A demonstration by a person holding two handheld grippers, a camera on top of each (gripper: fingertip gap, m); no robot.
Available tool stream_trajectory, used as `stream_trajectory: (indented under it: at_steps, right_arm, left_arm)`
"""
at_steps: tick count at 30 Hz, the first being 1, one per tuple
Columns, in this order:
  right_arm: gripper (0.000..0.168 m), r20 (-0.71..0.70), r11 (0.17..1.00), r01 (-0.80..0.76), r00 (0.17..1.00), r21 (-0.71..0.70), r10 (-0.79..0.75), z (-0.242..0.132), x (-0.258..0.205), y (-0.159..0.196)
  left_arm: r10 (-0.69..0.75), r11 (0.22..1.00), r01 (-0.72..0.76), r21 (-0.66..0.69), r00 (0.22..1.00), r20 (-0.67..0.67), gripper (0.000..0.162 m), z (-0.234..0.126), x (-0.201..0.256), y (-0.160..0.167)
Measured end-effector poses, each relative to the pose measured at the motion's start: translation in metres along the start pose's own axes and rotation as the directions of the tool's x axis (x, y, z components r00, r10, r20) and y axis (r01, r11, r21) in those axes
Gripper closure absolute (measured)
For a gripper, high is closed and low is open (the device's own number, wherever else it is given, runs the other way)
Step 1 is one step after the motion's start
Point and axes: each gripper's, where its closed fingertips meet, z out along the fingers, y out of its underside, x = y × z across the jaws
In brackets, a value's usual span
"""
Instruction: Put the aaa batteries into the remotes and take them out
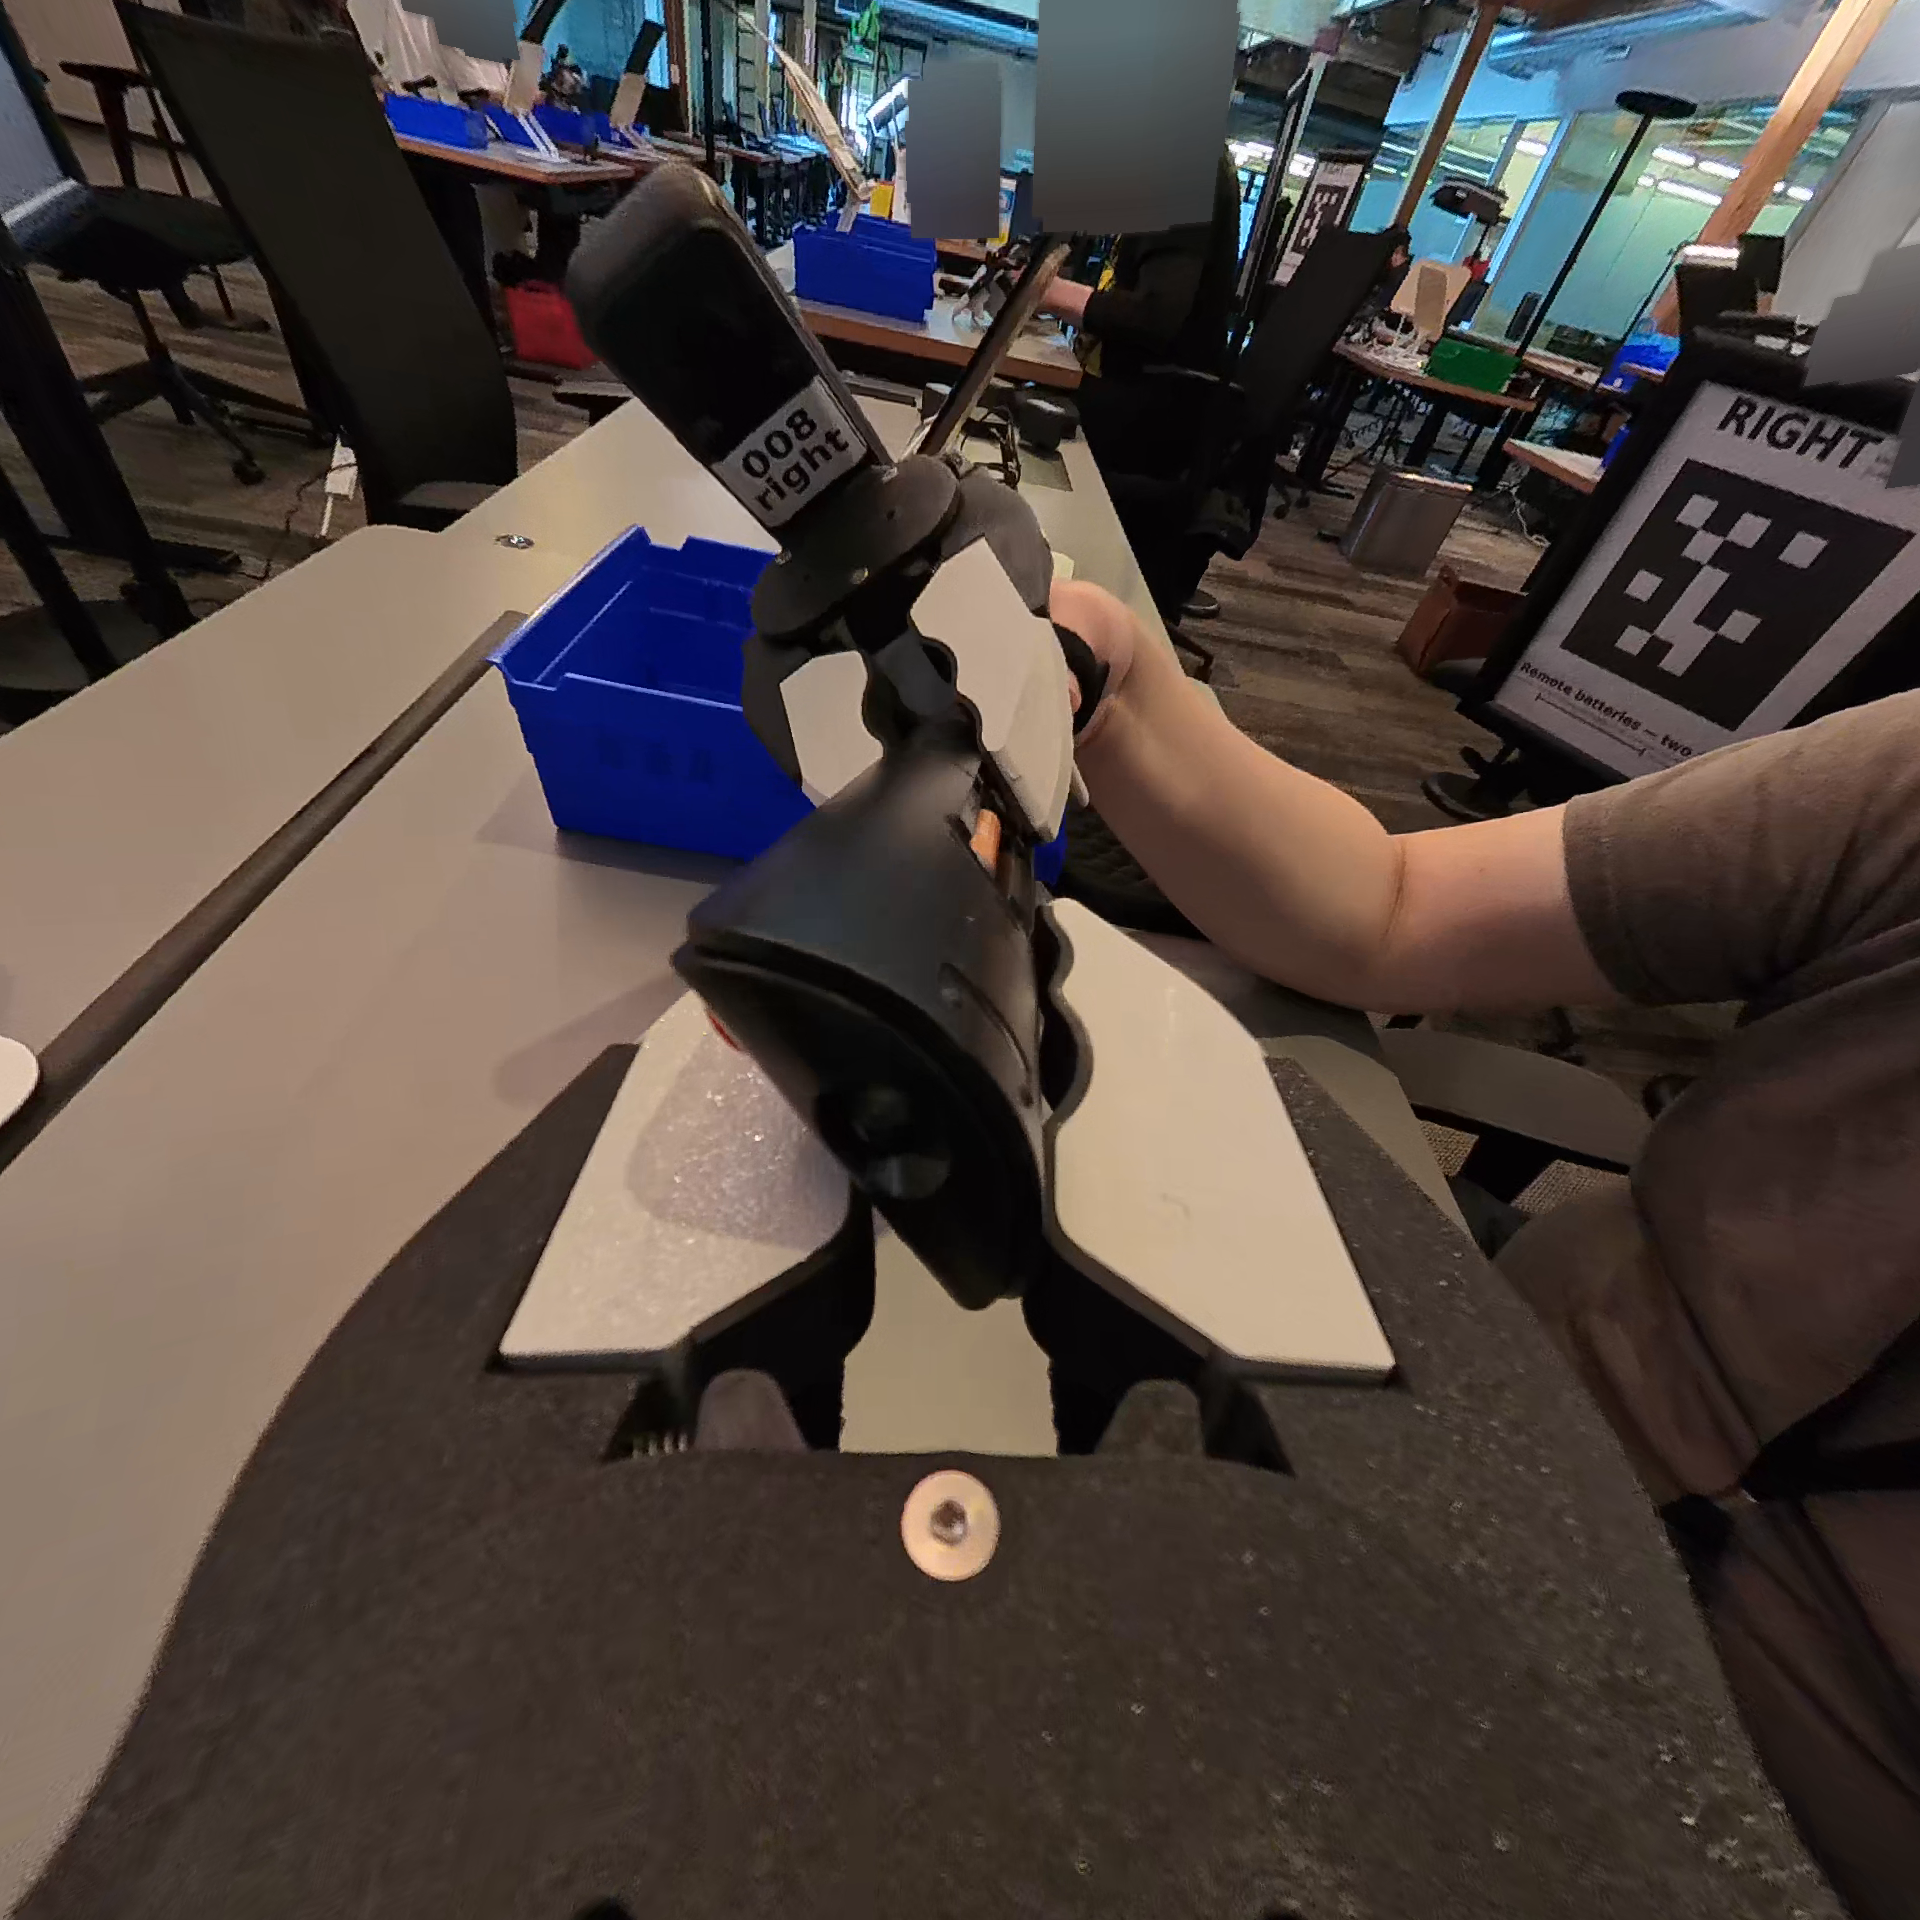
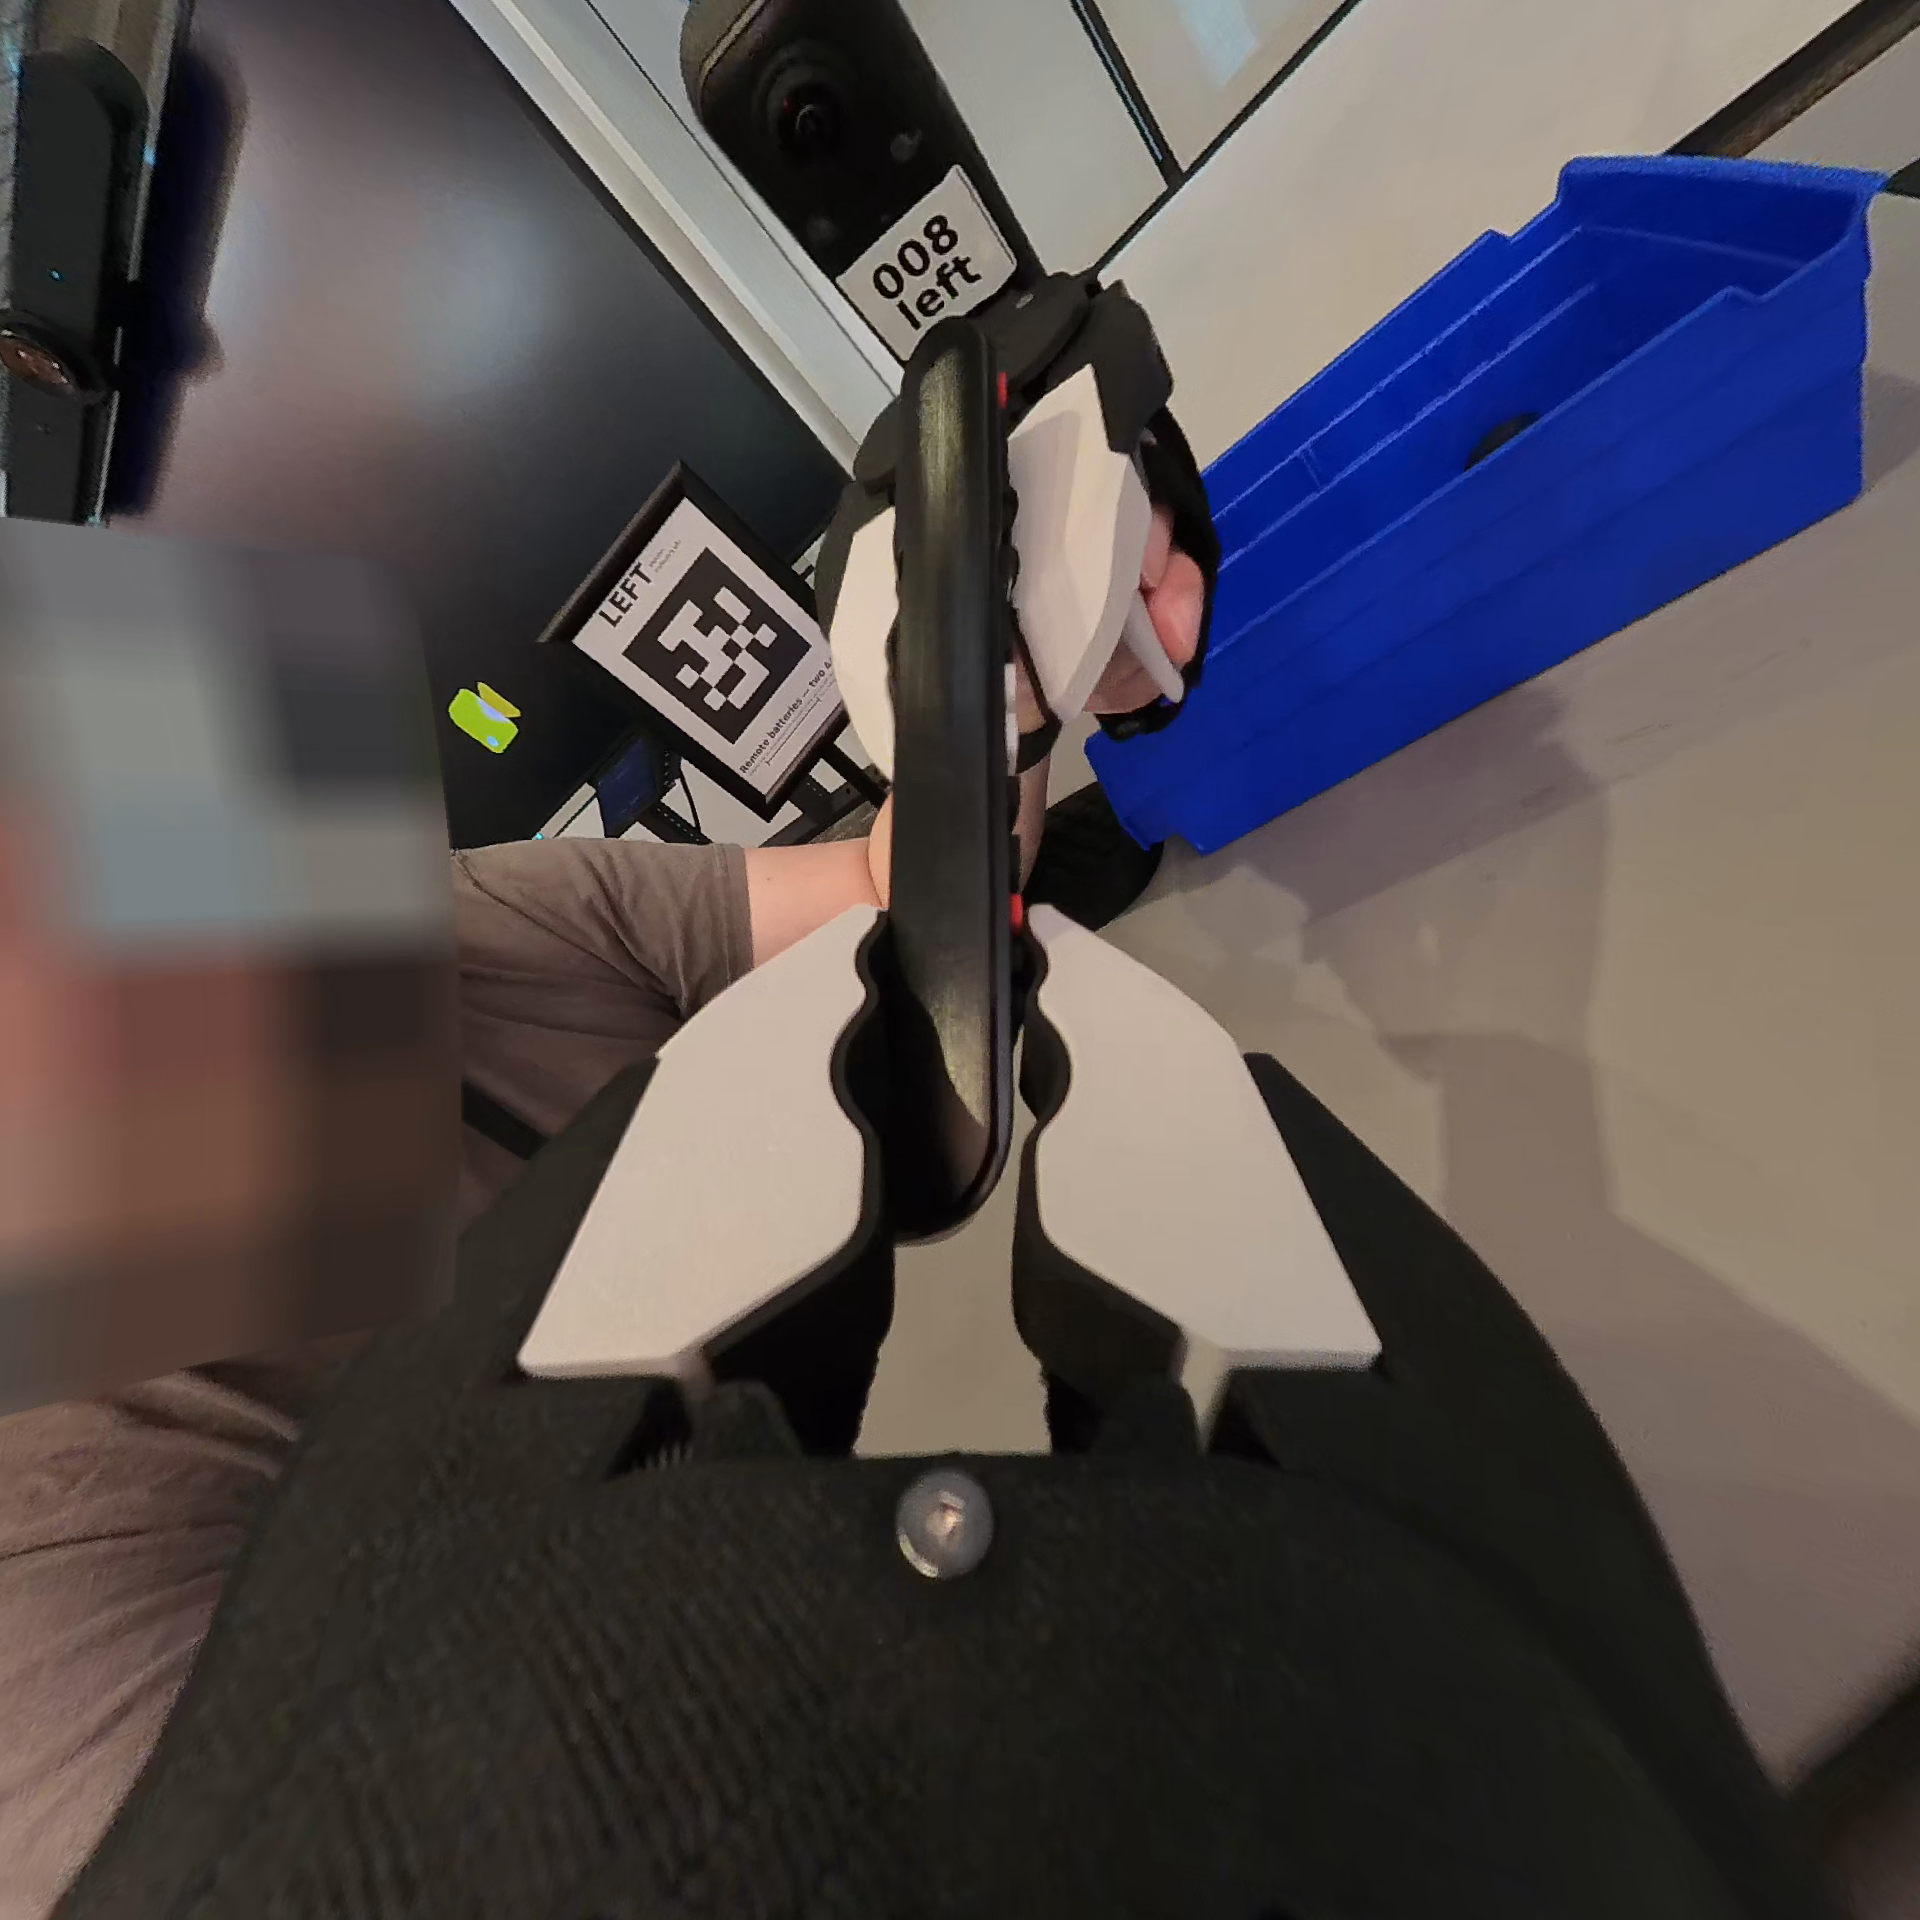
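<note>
A: Broad grey table (image 1: pixel 260 935) first, with an open blue plastic bin (image 1: pixel 644 707) at eleven o'clock in the left wrist view.

B: And the long black remote (image 1: pixel 904 1039) sits dead centre, held off the table.

A: Left gripper (image 1: pixel 951 1060) is clamped on its near end, right gripper (image 2: pixel 951 1039) on the other, both narrowed onto the remote's body.

B: Smallest now: an orange-tipped battery (image 1: pixel 985 836) shows in the open compartment, at twelve o'clock.

Both grippers (image 1: pixel 951 1049) (image 2: pixel 945 997) clamped, facing.
</note>
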Motion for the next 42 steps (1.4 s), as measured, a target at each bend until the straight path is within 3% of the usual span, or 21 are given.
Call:
stream_trajectory:
  at_steps: [3,6,10,14,15,20,26,31,34,37,40,42]
  right_arm:
    - [0.146,0.002,0.998,0.039,0.999,0.041,-0.039,0.003,0.001,-0.007]
    - [0.146,0.079,0.986,0.039,0.995,0.160,-0.052,0.008,-0.009,-0.024]
    - [0.146,0.034,0.968,0.086,0.995,0.234,-0.097,0.017,-0.002,-0.033]
    - [0.146,0.038,0.951,0.107,0.992,0.291,-0.123,0.028,0.004,-0.037]
    - [0.146,0.051,0.947,0.104,0.991,0.303,-0.126,0.031,0.005,-0.036]
    - [0.145,0.064,0.941,0.088,0.991,0.328,-0.115,0.041,0.017,-0.033]
    - [0.142,0.055,0.924,0.046,0.996,0.380,-0.072,0.042,0.034,-0.034]
    - [0.108,-0.144,0.869,0.039,0.989,0.494,0.038,0.029,0.071,-0.043]
    - [0.098,-0.313,0.822,0.073,0.941,0.565,0.131,0.015,0.094,-0.043]
    - [0.096,-0.293,0.813,0.025,0.939,0.582,0.181,0.022,0.095,-0.039]
    - [0.096,-0.207,0.824,0.008,0.969,0.566,0.133,0.040,0.082,-0.039]
    - [0.095,-0.270,0.854,0.107,0.962,0.509,0.040,0.049,0.081,-0.037]
  left_arm:
    - [-0.050,0.997,0.051,0.050,0.999,-0.013,0.131,-0.005,0.000,-0.009]
    - [-0.111,0.955,0.130,0.266,0.990,-0.086,0.127,-0.021,0.003,-0.041]
    - [-0.161,0.854,0.145,0.501,0.987,-0.010,0.125,-0.046,-0.015,-0.069]
    - [-0.195,0.791,0.145,0.594,0.981,0.020,0.126,-0.063,-0.023,-0.079]
    - [-0.208,0.779,0.148,0.609,0.978,0.028,0.133,-0.066,-0.025,-0.080]
    - [-0.293,0.765,0.223,0.604,0.956,0.018,0.136,-0.070,-0.036,-0.074]
    - [-0.280,0.801,0.165,0.575,0.953,0.116,0.137,-0.068,-0.041,-0.071]
    - [-0.233,0.863,0.043,0.503,0.918,0.320,0.138,-0.075,-0.054,-0.064]
    - [-0.179,0.898,-0.029,0.440,0.888,0.424,0.139,-0.075,-0.058,-0.060]
    - [-0.168,0.907,-0.033,0.420,0.887,0.431,0.139,-0.071,-0.058,-0.058]
    - [-0.179,0.904,-0.019,0.427,0.891,0.417,0.139,-0.070,-0.058,-0.057]
    - [-0.183,0.907,-0.002,0.421,0.899,0.398,0.139,-0.070,-0.056,-0.058]
